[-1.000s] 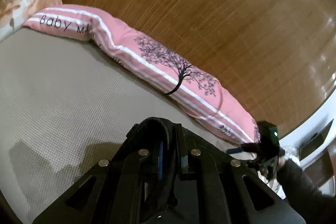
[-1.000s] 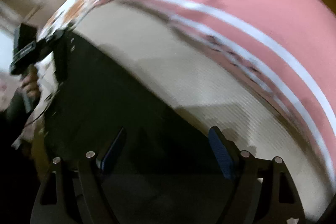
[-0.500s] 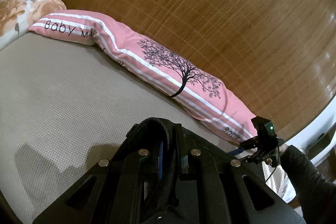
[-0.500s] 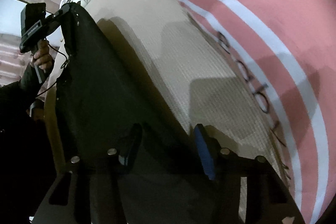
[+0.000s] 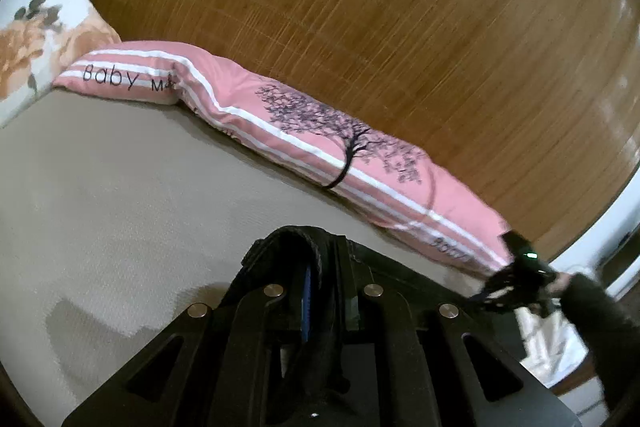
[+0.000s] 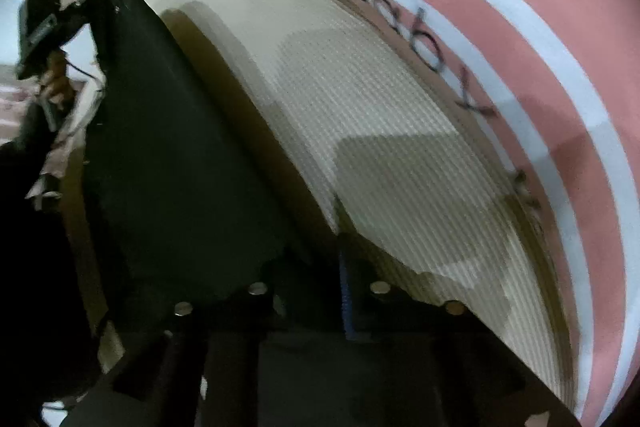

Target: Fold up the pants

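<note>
left gripper (image 5: 316, 291): fingers pressed together, pinching a bunched edge of the black pants (image 6: 176, 163). right gripper (image 6: 316, 291): fingers drawn in on the opposite edge. the garment hangs stretched between them over the near part of the beige mattress (image 5: 120, 195), judged so it lies flat for folding. pink bolster (image 5: 304, 135) lies along the far edge.

Matt black cloth pants (image 6: 180, 163), ribbed beige mattress (image 5: 120, 187), glossy wood headboard (image 5: 400, 27)
</note>
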Action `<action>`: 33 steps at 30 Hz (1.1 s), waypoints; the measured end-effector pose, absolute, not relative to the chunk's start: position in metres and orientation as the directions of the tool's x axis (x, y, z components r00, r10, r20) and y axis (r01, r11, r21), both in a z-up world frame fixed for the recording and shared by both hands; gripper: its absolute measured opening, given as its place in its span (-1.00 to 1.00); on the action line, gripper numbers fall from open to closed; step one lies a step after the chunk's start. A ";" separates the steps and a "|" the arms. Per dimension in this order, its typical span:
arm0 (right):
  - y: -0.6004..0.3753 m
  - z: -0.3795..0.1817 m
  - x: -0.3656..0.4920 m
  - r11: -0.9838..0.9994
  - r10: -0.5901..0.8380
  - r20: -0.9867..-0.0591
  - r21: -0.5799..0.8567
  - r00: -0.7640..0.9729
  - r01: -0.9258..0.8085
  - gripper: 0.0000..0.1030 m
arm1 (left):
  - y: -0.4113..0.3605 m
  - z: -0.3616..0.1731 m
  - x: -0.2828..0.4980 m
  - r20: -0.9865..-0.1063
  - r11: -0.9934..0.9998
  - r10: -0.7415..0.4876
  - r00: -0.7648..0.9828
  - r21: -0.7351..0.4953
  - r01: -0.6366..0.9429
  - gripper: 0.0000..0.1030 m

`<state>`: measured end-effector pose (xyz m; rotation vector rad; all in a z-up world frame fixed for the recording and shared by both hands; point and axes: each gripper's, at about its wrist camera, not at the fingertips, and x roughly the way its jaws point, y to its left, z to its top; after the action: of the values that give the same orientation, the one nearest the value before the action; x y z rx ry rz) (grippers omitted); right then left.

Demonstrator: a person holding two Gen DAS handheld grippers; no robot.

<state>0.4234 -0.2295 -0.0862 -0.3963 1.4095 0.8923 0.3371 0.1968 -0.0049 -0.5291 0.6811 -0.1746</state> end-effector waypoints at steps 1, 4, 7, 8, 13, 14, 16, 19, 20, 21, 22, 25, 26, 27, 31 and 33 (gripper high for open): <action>-0.227 -0.084 0.417 0.636 0.283 -0.958 0.223 -0.046 -0.739 -0.78 | 0.195 -0.007 0.339 -0.560 0.862 -0.314 0.766 -0.507 -0.017 -0.81; -0.221 -0.074 0.394 0.679 0.213 -0.969 0.053 0.127 -0.732 -0.80 | 0.192 -0.009 0.342 -0.576 0.884 -0.292 0.763 -0.467 -0.014 -0.81; -0.212 -0.063 0.360 0.719 0.113 -0.946 -0.134 0.305 -0.682 -0.85 | 0.188 -0.006 0.340 -0.581 0.905 -0.281 0.764 -0.426 0.009 -0.81; -0.208 -0.058 0.347 0.726 0.081 -0.928 -0.194 0.363 -0.659 -0.85 | 0.188 -0.002 0.335 -0.577 0.910 -0.283 0.766 -0.414 0.024 -0.81; -0.209 -0.026 0.282 0.812 -0.016 -0.847 -0.321 0.531 -0.487 -0.88 | 0.181 0.022 0.305 -0.548 0.919 -0.310 0.777 -0.381 0.098 -0.81; -0.209 -0.022 0.271 0.817 -0.023 -0.833 -0.334 0.554 -0.469 -0.88 | 0.178 0.030 0.294 -0.540 0.923 -0.315 0.781 -0.367 0.119 -0.81; -0.209 -0.010 0.231 0.834 -0.036 -0.796 -0.358 0.605 -0.421 -0.89 | 0.175 0.043 0.274 -0.524 0.927 -0.325 0.787 -0.342 0.156 -0.81; -0.218 -0.001 0.189 0.857 -0.035 -0.757 -0.359 0.652 -0.371 -0.89 | 0.174 0.054 0.236 -0.515 0.927 -0.341 0.787 -0.325 0.189 -0.81; -0.220 0.001 0.171 0.862 -0.037 -0.741 -0.363 0.670 -0.354 -0.89 | 0.174 0.055 0.225 -0.516 0.927 -0.344 0.784 -0.319 0.197 -0.81; -0.218 0.002 0.150 0.872 -0.034 -0.734 -0.353 0.678 -0.339 -0.89 | 0.175 0.056 0.206 -0.517 0.929 -0.348 0.782 -0.301 0.214 -0.81; -0.215 0.000 0.134 0.876 -0.035 -0.734 -0.349 0.679 -0.333 -0.89 | 0.175 0.055 0.197 -0.520 0.931 -0.347 0.780 -0.290 0.220 -0.81; -0.201 -0.020 0.086 0.878 -0.046 -0.743 -0.349 0.668 -0.327 -0.90 | 0.179 0.041 0.161 -0.558 0.931 -0.355 0.750 -0.285 0.229 -0.78; -0.201 -0.028 0.070 0.882 -0.051 -0.749 -0.344 0.661 -0.323 -0.89 | 0.182 0.029 0.150 -0.588 0.931 -0.354 0.728 -0.296 0.213 -0.77; -0.198 -0.039 0.058 0.890 -0.052 -0.762 -0.328 0.645 -0.316 -0.89 | 0.185 0.020 0.140 -0.610 0.933 -0.349 0.711 -0.296 0.204 -0.77; -0.194 -0.080 0.033 0.917 -0.016 -0.815 -0.243 0.579 -0.316 -0.89 | 0.188 -0.018 0.114 -0.695 0.948 -0.308 0.649 -0.282 0.148 -0.74; -0.192 -0.096 0.029 0.927 -0.015 -0.826 -0.223 0.564 -0.303 -0.89 | 0.188 -0.038 0.107 -0.739 0.960 -0.274 0.615 -0.254 0.122 -0.73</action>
<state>0.0288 -0.1924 -0.0960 -0.3616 0.9617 0.1740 0.1068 0.1879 -0.0382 -0.1854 0.8804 -0.2294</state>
